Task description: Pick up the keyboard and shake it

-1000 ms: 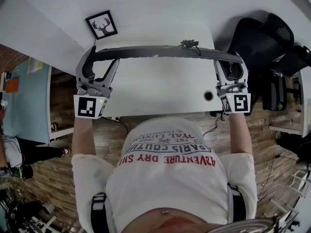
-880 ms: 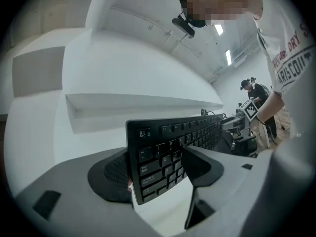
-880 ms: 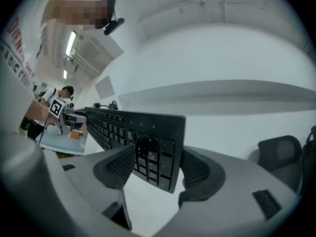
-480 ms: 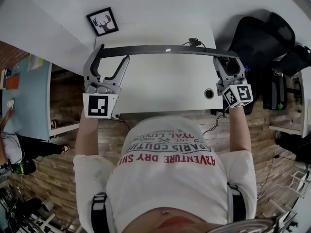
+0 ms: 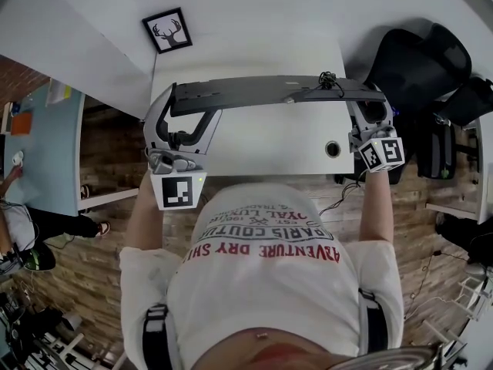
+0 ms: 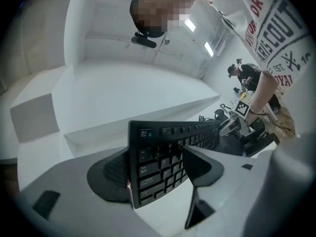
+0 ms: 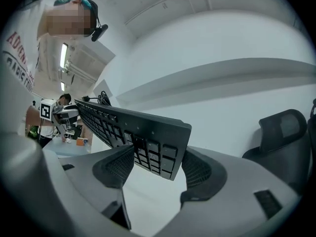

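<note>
A black keyboard [image 5: 269,89] hangs in the air above the white desk [image 5: 254,141], held level by its two ends. My left gripper [image 5: 179,102] is shut on its left end, where the Esc and Tab keys [image 6: 148,157] sit between the padded jaws. My right gripper [image 5: 371,105] is shut on the right end, with the number pad [image 7: 155,152] clamped between its pads. The keyboard's cable [image 5: 327,79] bunches at its top edge near the right end. Each gripper view looks along the keyboard to the other gripper [image 6: 242,110] [image 7: 49,110].
A framed deer picture [image 5: 168,31] lies at the desk's far left corner. A round cable hole [image 5: 333,149] is near the desk's front right. A black office chair [image 5: 420,60] stands right of the desk. Wooden floor [image 5: 115,153] lies to the left.
The keyboard has shifted right and toward the person and rolled, so more of its broad side shows. The left gripper moved right and nearer the body; both stay clamped.
</note>
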`<state>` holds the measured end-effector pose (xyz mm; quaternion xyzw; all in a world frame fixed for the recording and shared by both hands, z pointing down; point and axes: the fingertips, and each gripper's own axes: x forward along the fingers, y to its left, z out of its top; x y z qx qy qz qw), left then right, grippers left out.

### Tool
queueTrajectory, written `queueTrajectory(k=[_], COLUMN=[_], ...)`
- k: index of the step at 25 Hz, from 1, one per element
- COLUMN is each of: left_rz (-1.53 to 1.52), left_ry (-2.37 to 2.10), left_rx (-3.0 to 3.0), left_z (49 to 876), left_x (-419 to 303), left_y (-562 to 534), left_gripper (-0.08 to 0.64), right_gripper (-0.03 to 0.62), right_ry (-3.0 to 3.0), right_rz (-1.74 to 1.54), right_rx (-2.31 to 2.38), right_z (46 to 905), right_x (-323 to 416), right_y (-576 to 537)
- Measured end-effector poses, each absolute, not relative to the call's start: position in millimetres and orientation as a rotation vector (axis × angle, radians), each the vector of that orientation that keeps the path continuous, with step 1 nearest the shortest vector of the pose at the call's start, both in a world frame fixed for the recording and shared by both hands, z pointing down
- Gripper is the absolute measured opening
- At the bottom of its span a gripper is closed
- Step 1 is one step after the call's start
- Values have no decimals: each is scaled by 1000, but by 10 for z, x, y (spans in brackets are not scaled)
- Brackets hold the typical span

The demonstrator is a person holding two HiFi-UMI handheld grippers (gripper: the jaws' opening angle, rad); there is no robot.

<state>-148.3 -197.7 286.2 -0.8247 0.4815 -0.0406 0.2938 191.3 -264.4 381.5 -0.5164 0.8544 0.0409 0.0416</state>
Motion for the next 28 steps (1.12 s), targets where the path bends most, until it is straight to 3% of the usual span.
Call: queueTrajectory(k=[11,20,28], left_rz=[-29,-66,-37], left_ry=[1309,1438,1503], left_rx=[-2329,-2691,-2983], left_z=[2917,3336,3884], left_x=[-1546,-1962,-2331], left_y=[-2059,-2609,-2850], left_gripper=[315,316,318], right_gripper=[293,291,278], right_ry=[2655,2893,3003], right_rz=[128,-116,56], right_rx=[-1642,-1687,-1648], right_z=[3791,3848,3718], right_x=[1898,1578,1211], right_y=[-2643,-2713,-2671])
